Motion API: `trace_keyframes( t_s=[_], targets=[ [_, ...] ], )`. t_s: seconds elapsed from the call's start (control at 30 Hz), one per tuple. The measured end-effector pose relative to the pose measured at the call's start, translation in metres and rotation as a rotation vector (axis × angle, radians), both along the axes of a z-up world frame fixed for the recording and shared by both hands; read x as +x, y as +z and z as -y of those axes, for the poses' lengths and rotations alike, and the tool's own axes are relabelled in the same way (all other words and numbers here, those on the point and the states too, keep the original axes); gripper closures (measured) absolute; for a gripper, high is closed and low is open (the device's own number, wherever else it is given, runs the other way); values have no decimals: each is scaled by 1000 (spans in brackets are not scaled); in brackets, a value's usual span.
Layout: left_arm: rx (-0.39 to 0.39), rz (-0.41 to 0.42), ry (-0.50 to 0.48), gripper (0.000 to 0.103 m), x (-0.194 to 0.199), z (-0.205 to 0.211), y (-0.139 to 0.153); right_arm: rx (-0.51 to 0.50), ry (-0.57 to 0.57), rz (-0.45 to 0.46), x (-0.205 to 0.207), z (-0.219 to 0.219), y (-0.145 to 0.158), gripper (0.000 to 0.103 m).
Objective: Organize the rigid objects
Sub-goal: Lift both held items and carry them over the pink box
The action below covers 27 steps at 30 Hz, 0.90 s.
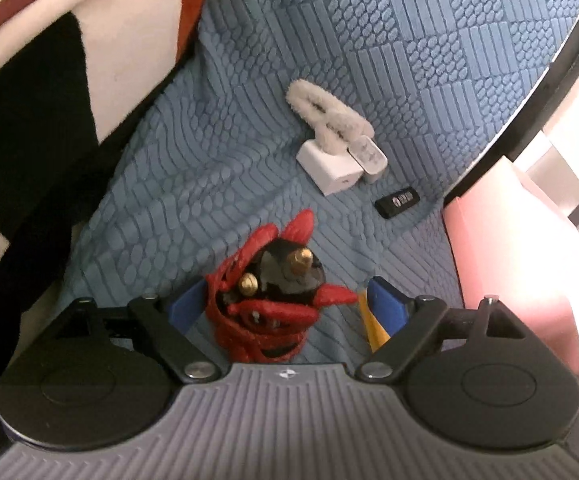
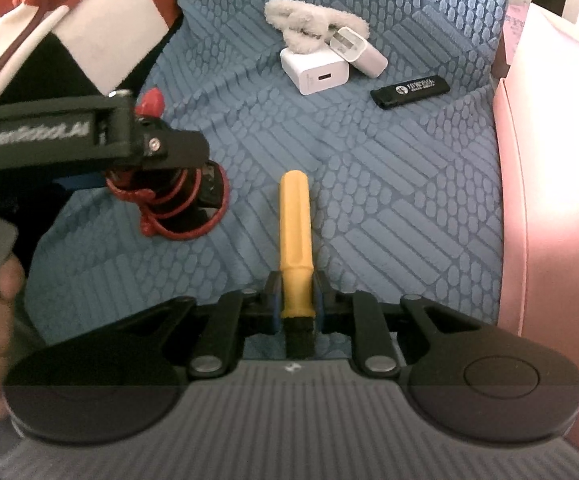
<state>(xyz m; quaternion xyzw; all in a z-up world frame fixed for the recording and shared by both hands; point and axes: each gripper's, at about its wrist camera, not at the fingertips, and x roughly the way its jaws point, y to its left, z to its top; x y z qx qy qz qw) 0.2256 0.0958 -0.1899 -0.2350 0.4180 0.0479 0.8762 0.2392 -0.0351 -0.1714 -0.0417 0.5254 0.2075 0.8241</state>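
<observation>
My left gripper (image 1: 285, 300) stands wide open around a black gadget wound in red cord (image 1: 273, 300), which lies on the blue textured cover (image 1: 369, 40). The same bundle shows in the right wrist view (image 2: 177, 200) under the left gripper (image 2: 157, 148). My right gripper (image 2: 296, 300) is shut on a yellow-handled brush (image 2: 295, 240), its black bristles toward the camera. The yellow handle also shows in the left wrist view (image 1: 373, 328).
Farther off lie a fuzzy white hair clip (image 2: 309, 24), two white chargers (image 2: 313, 70) (image 2: 359, 50) and a black lighter (image 2: 409, 91). A pink box (image 2: 549, 160) stands at the right. A red, white and black cloth (image 1: 49, 80) lies at the left.
</observation>
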Motion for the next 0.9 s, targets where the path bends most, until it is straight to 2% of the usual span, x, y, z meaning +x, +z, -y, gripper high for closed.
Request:
trace_keyframes(
  t_s=[0.07, 0.13, 0.27, 0.37, 0.47, 0.57, 0.73, 0.9],
  targets=[
    [-6, -3, 9, 16, 2, -1, -2, -6, 3, 6, -2, 1, 1, 83],
    [-7, 0, 19, 25, 3, -1, -4, -3, 0, 4, -3, 3, 3, 83],
    [-4, 7, 34, 30, -1, -2, -1, -2, -24, 10, -5, 8, 8, 83],
    [3, 12, 55, 30, -11, -4, 6, 11, -42, 5, -7, 13, 13, 83],
    [-44, 19, 53, 31, -22, -7, 11, 15, -47, 11, -10, 18, 21, 83],
    [-38, 22, 52, 31, -34, -5, 19, 33, -75, 12, -13, 26, 31, 83],
    [-60, 6, 49, 31, -47, 2, 28, 35, -81, 27, -16, 36, 55, 83],
    [-80, 19, 29, 31, -56, 9, 48, 47, -92, 50, -21, 44, 81, 83]
  ],
)
